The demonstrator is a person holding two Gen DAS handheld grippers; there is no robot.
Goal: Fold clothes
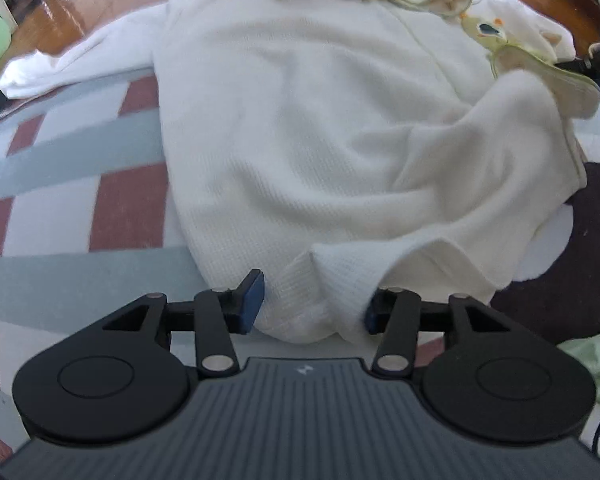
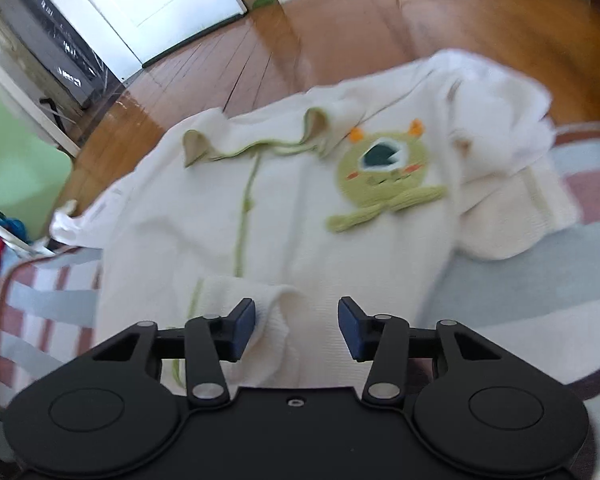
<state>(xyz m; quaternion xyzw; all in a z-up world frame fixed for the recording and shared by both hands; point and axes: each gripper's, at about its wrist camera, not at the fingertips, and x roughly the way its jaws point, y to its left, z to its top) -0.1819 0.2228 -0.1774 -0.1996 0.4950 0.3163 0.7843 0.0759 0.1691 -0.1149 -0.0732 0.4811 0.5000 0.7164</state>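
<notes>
A white knitted garment (image 1: 300, 120) with green trim lies spread on a checked blanket (image 1: 60, 200). Its green monster patch (image 2: 380, 172) faces up, and one sleeve (image 1: 500, 152) is folded across the body. My left gripper (image 1: 314, 308) points down at the near hem. Its jaws stand apart, with a bunched fold of the hem (image 1: 312, 304) lying between them and partly hiding the right pad. My right gripper (image 2: 297, 328) hovers over the garment's (image 2: 260, 220) lower edge, open. A turned-up corner of cloth (image 2: 272, 320) rests against its left pad (image 2: 244, 328); nothing is pinched.
The blanket (image 2: 540, 280) ends at a wooden floor (image 2: 340, 40). Beyond it are a white door (image 2: 140, 0) and a dark cabinet (image 2: 60, 52). A pale green cloth (image 1: 596, 360) and a dark patch (image 1: 572, 272) lie right of the garment. A green object (image 2: 16, 168) stands at the left.
</notes>
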